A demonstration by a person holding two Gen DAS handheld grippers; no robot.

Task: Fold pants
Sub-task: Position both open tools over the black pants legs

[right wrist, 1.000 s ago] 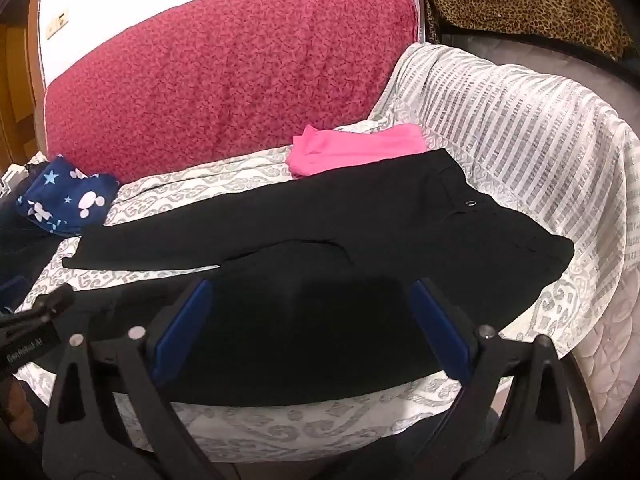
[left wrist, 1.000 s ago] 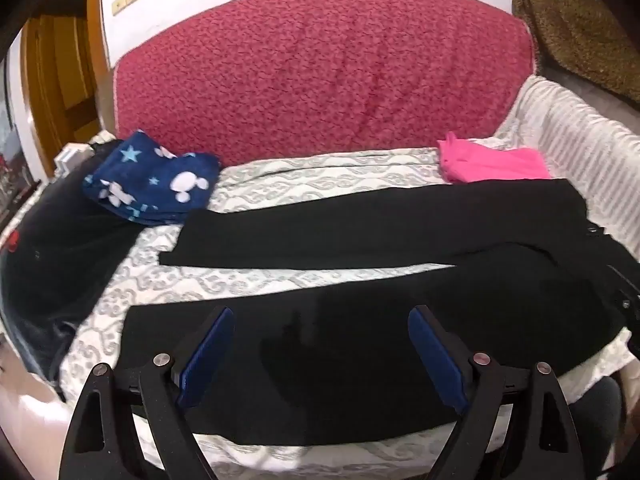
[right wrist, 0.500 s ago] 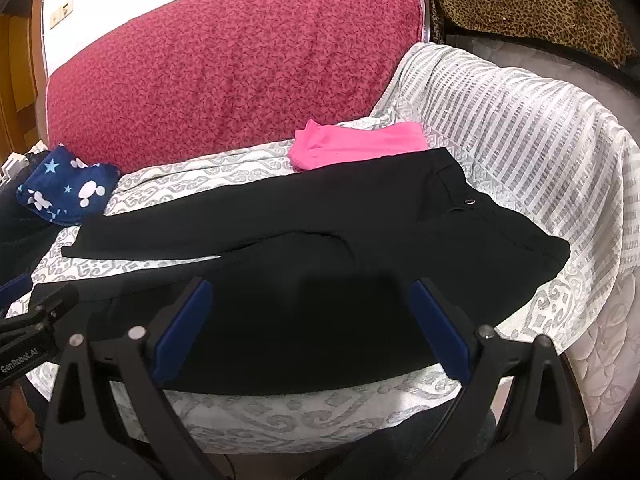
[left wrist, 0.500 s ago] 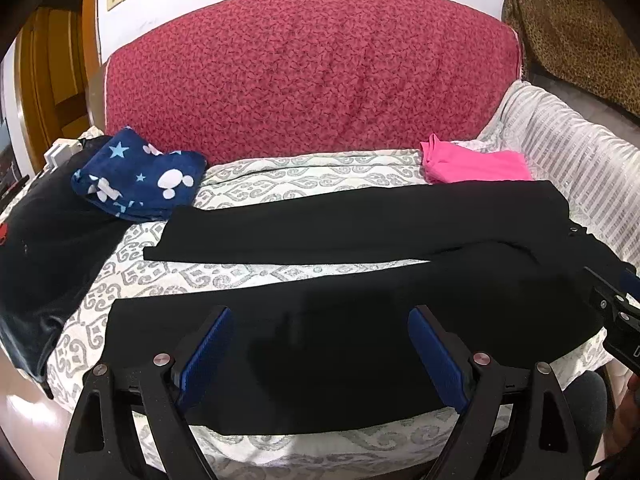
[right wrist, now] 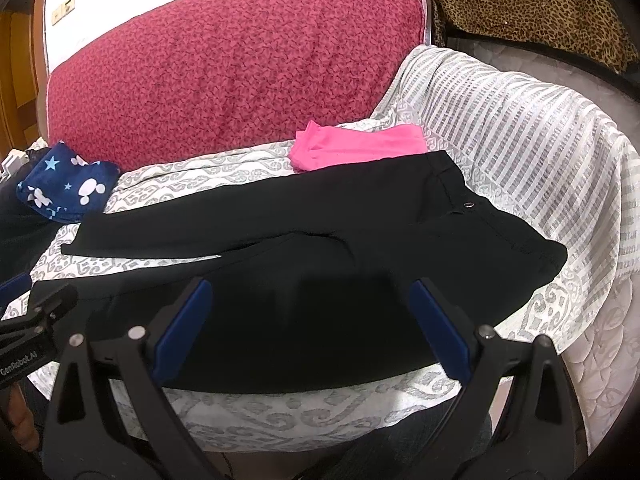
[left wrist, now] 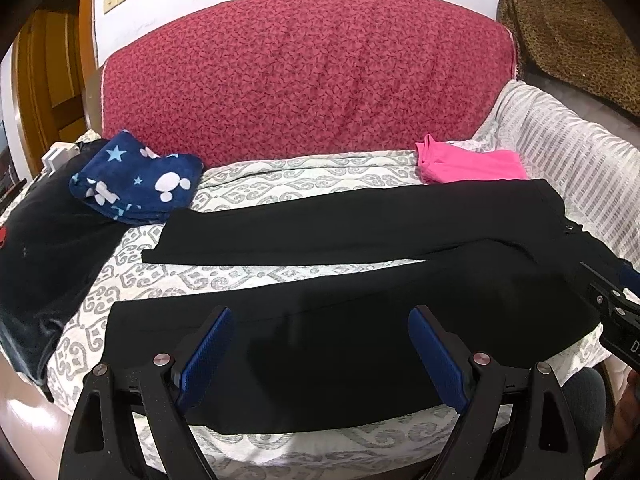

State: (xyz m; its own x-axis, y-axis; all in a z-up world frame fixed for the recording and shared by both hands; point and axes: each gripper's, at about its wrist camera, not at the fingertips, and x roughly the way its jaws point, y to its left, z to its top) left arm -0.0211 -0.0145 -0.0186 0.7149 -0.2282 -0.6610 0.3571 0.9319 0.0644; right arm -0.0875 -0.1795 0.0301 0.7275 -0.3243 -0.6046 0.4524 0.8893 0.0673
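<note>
Black pants (left wrist: 340, 344) lie spread flat on the patterned white-and-grey bed cover (left wrist: 280, 176), waistband to the right, both legs running left with a gap between them. They also show in the right wrist view (right wrist: 320, 280), with the waist button (right wrist: 467, 204) at the right. My left gripper (left wrist: 320, 356) is open and empty, hovering over the near leg. My right gripper (right wrist: 308, 320) is open and empty over the near leg near the crotch. The right gripper's body shows at the right edge of the left wrist view (left wrist: 612, 308).
A red headboard (left wrist: 304, 80) stands behind the bed. A folded pink garment (left wrist: 468, 166) lies at the back right, a blue star-print cloth (left wrist: 136, 184) at the back left, dark clothing (left wrist: 40, 260) at the left edge. A striped white cover (right wrist: 520, 140) drapes the right side.
Both grippers have drawn back and up a little from the pants, so more of the bed's front edge shows. Jaws stay open. The pants have not moved.
</note>
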